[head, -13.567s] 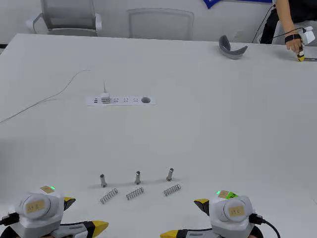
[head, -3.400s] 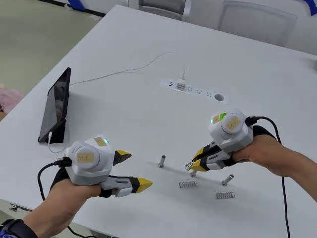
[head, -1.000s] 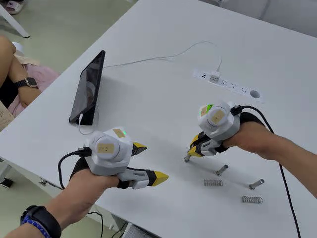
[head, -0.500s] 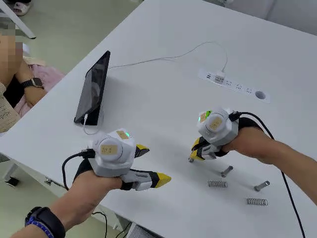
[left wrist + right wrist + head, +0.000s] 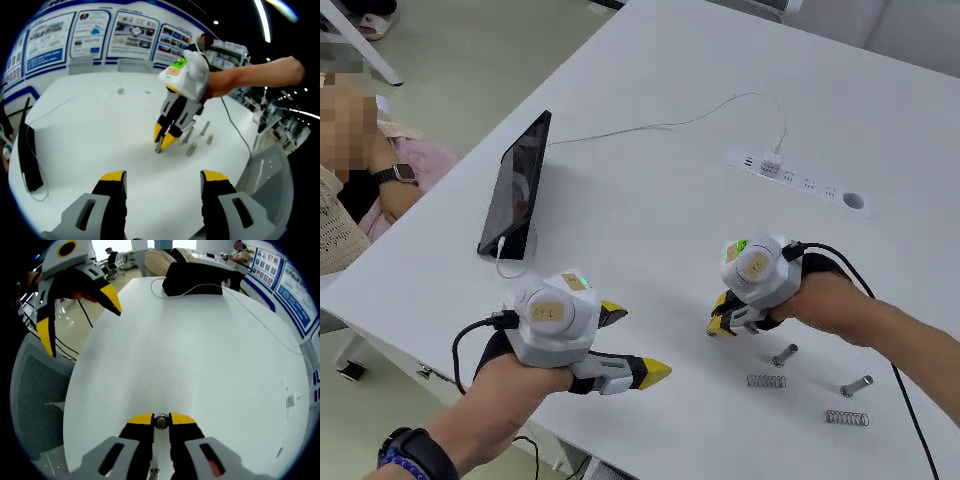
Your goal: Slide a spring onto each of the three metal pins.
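- Right gripper view: the right gripper [image 5: 161,420] has its jaws closed to a narrow gap around a small round silver metal end [image 5: 161,422]. Whether this is a spring or a pin cannot be told.
- Head view: the right gripper's tips point down at the white table [image 5: 640,200].
- Two grey metal pins [image 5: 784,354] [image 5: 856,385] stand to its right. A coiled steel spring [image 5: 766,381] [image 5: 847,418] lies on the table near each.
- Left gripper [image 5: 635,343]: jaws spread wide with nothing between them, well apart from the pins.

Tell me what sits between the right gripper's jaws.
A metal pin stands at the right gripper tips, its round top between them. The jaws hide whether a spring sits on it.
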A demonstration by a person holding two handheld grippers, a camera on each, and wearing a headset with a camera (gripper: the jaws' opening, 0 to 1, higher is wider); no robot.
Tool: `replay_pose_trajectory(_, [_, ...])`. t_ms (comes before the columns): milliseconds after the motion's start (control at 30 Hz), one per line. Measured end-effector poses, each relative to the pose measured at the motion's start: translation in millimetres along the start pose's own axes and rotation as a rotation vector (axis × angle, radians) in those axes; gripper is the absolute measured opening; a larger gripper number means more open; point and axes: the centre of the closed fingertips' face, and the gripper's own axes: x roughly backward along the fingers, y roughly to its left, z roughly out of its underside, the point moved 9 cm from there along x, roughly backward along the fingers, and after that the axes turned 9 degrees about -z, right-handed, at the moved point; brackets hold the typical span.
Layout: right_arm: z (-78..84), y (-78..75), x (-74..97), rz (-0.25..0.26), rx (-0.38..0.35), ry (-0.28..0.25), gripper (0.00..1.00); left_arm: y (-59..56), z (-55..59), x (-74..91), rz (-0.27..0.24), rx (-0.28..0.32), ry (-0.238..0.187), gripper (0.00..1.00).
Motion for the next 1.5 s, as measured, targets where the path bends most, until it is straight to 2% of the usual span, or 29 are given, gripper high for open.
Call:
replay_pose_trajectory(133, [0.8,1.1,1.8,0.001,0.000,0.000,0.14,-0.4,0.1,0.5,0.000,0.000,0.000,0.61])
replay_pose_trajectory(333, [4.1,1.5,12.2,0.019,-0.012,-0.014,0.24,-0.9,-1.7,0.9,0.002,-0.002,-0.004,0.61])
replay_pose_trajectory(400, [6.0,2.2,18.2,0.040,-0.025,-0.026,0.29,-1.4,-2.7,0.8,0.003,-0.003,-0.005,0.61])
replay_pose_trajectory(600, [13.8,6.2,32.1,0.071,-0.112,-0.111,0.36,-4.6,-7.1,0.2,0.012,-0.011,-0.010,0.61])
replay_pose_trajectory(800, [20.1,13.7,38.8,0.092,-0.191,-0.186,0.41,-8.5,-9.8,0.0,0.018,-0.020,-0.012,0.61])
replay_pose_trajectory(1000, [24.5,22.2,44.0,0.132,-0.229,-0.236,0.43,-11.9,-11.2,1.7,0.016,-0.016,-0.017,0.61])
replay_pose_trajectory(1100, [26.4,26.8,47.5,0.160,-0.265,-0.293,0.45,-12.6,-11.3,2.0,0.013,-0.010,-0.020,0.61])
replay_pose_trajectory(1233, [32.2,32.3,50.3,0.187,-0.293,-0.331,0.48,-13.5,-12.0,2.0,0.009,-0.009,-0.022,0.62])
replay_pose_trajectory(1367, [40.3,41.8,51.0,0.190,-0.340,-0.378,0.56,-14.7,-12.7,1.8,0.011,-0.016,-0.021,0.62])
replay_pose_trajectory(1500, [48.7,48.7,54.2,0.204,-0.374,-0.414,0.58,-16.7,-12.8,1.8,0.018,-0.028,-0.015,0.64])
